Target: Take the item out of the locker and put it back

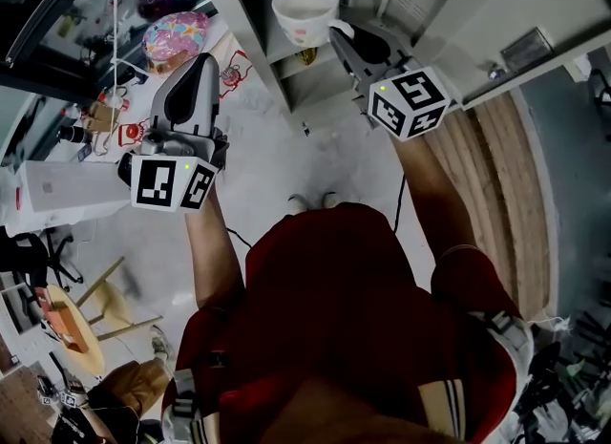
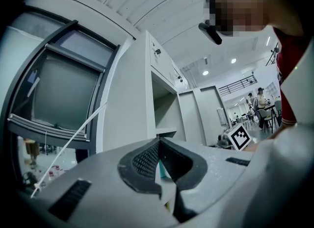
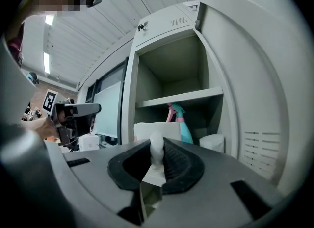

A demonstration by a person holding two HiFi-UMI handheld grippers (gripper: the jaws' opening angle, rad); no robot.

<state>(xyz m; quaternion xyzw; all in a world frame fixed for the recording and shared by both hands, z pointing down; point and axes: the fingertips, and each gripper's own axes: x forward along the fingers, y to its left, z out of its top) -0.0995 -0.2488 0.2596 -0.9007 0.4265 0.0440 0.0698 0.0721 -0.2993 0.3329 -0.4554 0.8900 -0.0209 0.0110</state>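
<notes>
A white mug (image 1: 305, 10) hangs in front of the open grey locker (image 1: 256, 22), just outside its lower compartment. My right gripper (image 1: 336, 33) is shut on the mug's handle (image 3: 157, 149), and the mug's body (image 3: 146, 130) stands beyond the jaws in the right gripper view. Inside the compartment, under a shelf (image 3: 179, 97), stand a teal spray bottle (image 3: 184, 130) with a pink trigger and a small white box (image 3: 212, 142). My left gripper (image 1: 203, 58) hovers to the left of the locker, away from the mug. Its jaws (image 2: 158, 142) are shut with nothing between them.
The locker door (image 3: 255, 94) stands open at the right. A cluttered table with a pink patterned object (image 1: 175, 36) and a white box (image 1: 67, 184) lies at the left. Wooden chairs (image 1: 100, 304) stand at the lower left.
</notes>
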